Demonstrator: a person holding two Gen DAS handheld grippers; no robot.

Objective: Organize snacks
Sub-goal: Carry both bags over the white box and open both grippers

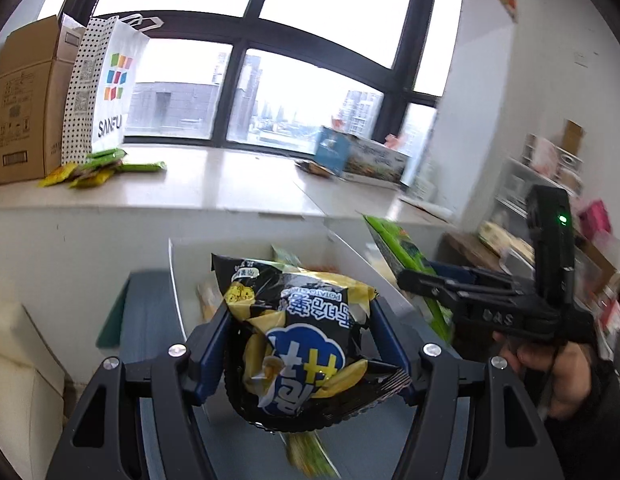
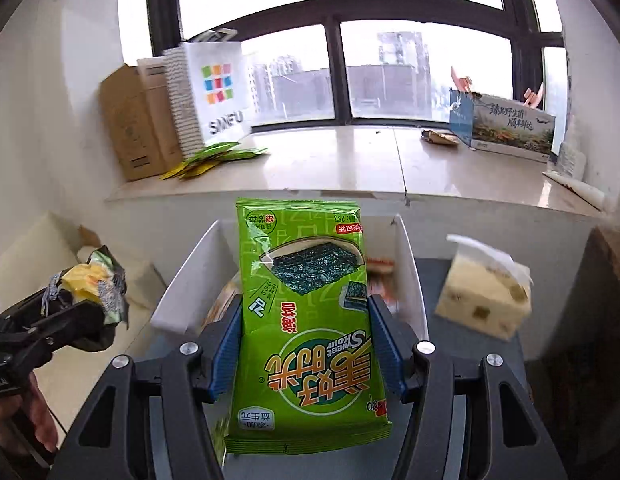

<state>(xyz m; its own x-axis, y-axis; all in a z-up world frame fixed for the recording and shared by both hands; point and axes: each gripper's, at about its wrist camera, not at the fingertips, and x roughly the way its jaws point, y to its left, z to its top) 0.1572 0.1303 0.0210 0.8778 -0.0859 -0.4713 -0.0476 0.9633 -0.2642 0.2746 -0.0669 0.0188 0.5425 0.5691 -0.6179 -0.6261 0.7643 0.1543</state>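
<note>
The left gripper (image 1: 297, 320) has its blue-padded jaws clenched on the sides of a black-and-yellow crinkled potato-chip bag (image 1: 305, 336), which is held in the air in front of a white open plastic bin (image 1: 181, 280). The right gripper (image 2: 305, 332) grasps a flat green foil seaweed-snack packet (image 2: 305, 320) by its two long edges; the packet stands upright between the pads, above the same white bin (image 2: 410, 264), whose inside shows a few more wrapped snacks.

The bin sits on a dark grey desk (image 2: 550, 336), toward its far edge, and a beige patterned tissue pack (image 2: 484, 296) lies on the desk just to the bin's right. Behind the desk runs a pale stone window sill (image 2: 342, 160). At the sill's left end stand a brown cardboard box (image 2: 129, 124) and a white paper shopping bag with coloured squares (image 2: 217, 88), with small green and yellow sachets (image 2: 213, 158) scattered at their foot. A blue printed carton (image 2: 506, 128) rests at the right end.
</note>
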